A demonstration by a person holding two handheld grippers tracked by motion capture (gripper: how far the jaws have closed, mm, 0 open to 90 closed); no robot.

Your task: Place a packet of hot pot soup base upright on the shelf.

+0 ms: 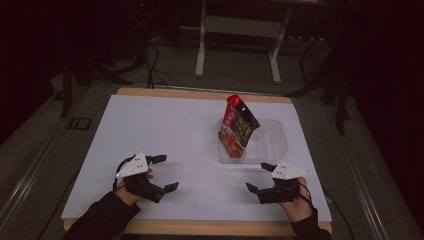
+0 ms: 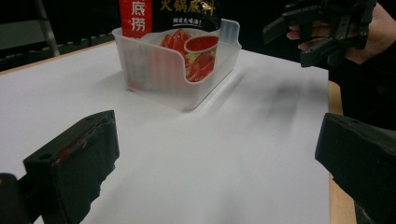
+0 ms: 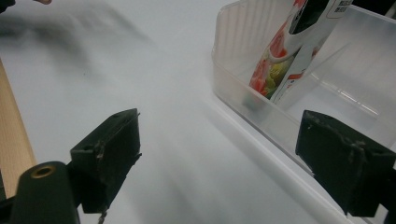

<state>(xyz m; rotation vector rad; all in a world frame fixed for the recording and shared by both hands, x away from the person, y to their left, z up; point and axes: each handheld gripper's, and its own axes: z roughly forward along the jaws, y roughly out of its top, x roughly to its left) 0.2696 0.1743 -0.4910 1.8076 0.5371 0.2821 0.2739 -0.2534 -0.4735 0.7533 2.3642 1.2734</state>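
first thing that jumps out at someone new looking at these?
The red and black packet draws the eye first: it stands tilted in the clear plastic bin right of the table's centre, bright against the white table. Next come the left gripper and the right gripper near the table's front edge, one on each side, both with jaws apart and nothing between them.

pouch (image 1: 238, 126): glossy printed plastic film. bin (image 1: 274, 145) ahead of right gripper (image 1: 259, 177) fingers: translucent, smooth plastic, faintly ribbed walls. table top (image 1: 165, 130) under fingers: matt white sheet, bare wood edge. jaw pads: matt black, rough, scuffed.
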